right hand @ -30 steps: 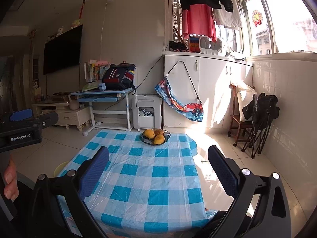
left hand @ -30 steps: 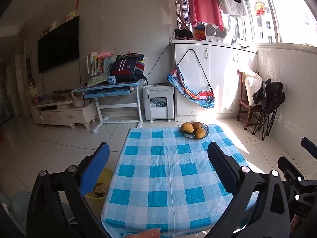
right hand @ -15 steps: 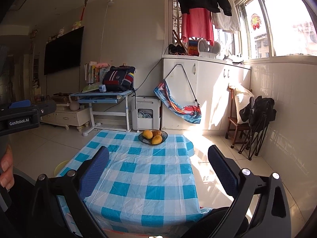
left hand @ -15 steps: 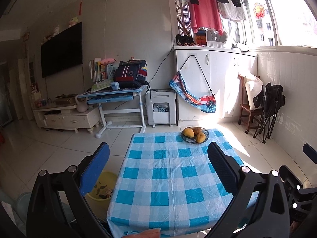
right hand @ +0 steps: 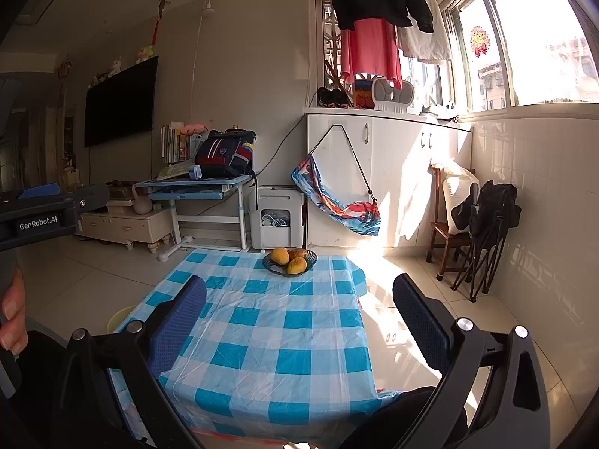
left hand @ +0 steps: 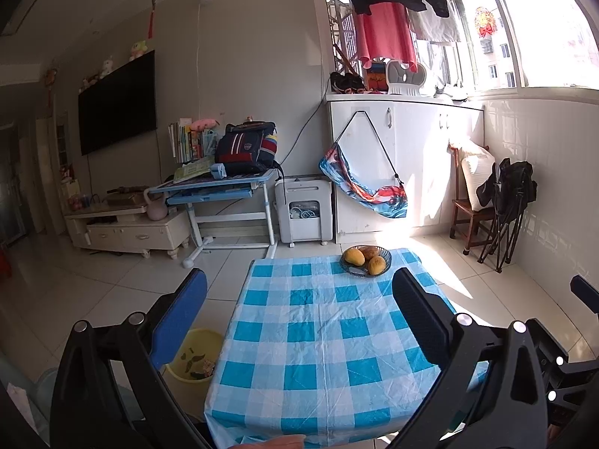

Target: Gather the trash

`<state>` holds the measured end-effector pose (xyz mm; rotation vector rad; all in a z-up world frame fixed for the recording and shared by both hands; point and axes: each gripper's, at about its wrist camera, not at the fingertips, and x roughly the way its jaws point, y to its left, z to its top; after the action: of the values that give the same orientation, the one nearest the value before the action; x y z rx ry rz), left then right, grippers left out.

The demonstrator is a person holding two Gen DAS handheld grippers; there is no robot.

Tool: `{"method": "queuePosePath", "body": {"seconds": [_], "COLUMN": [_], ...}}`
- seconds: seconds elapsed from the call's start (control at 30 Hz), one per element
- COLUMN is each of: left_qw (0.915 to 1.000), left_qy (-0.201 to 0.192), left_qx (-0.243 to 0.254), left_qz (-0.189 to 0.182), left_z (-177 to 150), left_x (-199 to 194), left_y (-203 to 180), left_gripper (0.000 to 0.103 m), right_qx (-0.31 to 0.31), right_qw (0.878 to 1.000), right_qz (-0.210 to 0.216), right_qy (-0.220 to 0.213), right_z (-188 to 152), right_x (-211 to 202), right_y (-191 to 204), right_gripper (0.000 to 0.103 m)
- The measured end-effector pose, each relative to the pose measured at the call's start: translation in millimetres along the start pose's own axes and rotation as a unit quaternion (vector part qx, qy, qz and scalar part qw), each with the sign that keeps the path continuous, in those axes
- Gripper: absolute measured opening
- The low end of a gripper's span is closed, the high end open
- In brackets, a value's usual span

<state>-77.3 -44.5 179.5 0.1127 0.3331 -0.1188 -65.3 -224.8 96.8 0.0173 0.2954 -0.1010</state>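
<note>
Yellow bin point(left hand: 196, 359) beside the checked table point(left hand: 322, 336) holds scraps.

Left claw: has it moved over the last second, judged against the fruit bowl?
Yes. The left claw has drawn back and risen: the fruit bowl now looks smaller and farther.

Three mangoes point(left hand: 353, 255), one bowl point(left hand: 386, 264), one yellow bin point(left hand: 209, 338), one table point(left hand: 318, 336).
</note>
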Motion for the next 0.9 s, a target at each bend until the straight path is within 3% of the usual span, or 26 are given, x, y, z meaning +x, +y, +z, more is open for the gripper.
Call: {"method": "queuePosePath", "body": {"seconds": [0.67,0.9], "left_qw": [1.0000,0.9997], "left_qy": [-0.003,-0.008], "left_qx": [0.002,-0.014], "left_qz": [0.002,-0.016], "left_z": [1.7,-0.7], "left_x": [-4.7,-4.1], "left_y": [-2.5,6.2], "left_gripper": [0.096,0.096], "right_qx": [0.001,-0.002], "right_qw": [1.000,1.000], "right_qz": [-0.001,0.006], "right_qy": [-0.001,0.002], "right_z": [0.8,2.4], "right_x": [-4.1,-1.4], "right_y": [0.8,5.6], "right_gripper": [0.095,0.095]}}
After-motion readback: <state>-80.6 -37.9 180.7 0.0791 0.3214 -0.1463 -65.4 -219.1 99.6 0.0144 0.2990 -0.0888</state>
